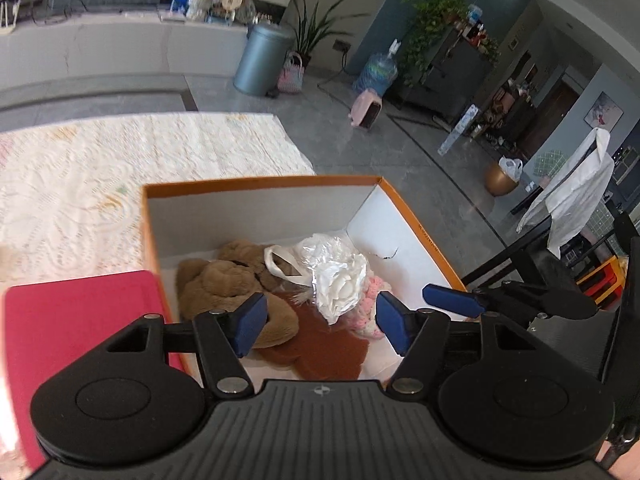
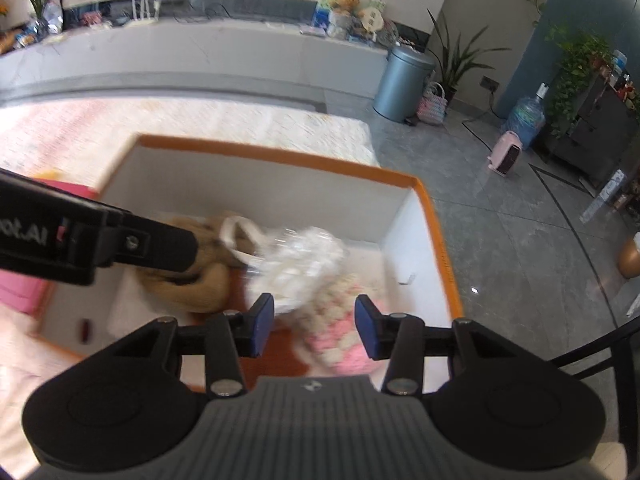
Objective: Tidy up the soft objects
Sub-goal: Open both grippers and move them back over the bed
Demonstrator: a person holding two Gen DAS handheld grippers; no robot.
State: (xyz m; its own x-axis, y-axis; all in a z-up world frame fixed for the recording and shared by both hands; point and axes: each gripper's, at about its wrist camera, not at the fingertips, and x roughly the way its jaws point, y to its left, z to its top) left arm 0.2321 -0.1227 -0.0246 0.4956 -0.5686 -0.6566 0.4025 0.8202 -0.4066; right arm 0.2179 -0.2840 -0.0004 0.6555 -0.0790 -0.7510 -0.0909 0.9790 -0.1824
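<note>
L wrist cam above box [image 1: 264, 184], angled down, close, R cam likewise (both share box interior)

A home living room — a long white media console [image 2: 224, 56] lines the far wall, with potted plants [image 1: 432, 28] on grey floor tiles [image 1: 360, 148]. A metal pedal bin [image 1: 262, 58], a water jug [image 1: 376, 72] and a white shirt [image 1: 576, 188] draped over a chair — everyday household things.

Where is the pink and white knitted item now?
The pink and white knitted item lies inside the orange box, near its right wall, partly under the clear plastic bag. In the right wrist view it sits below the open right gripper.
</note>
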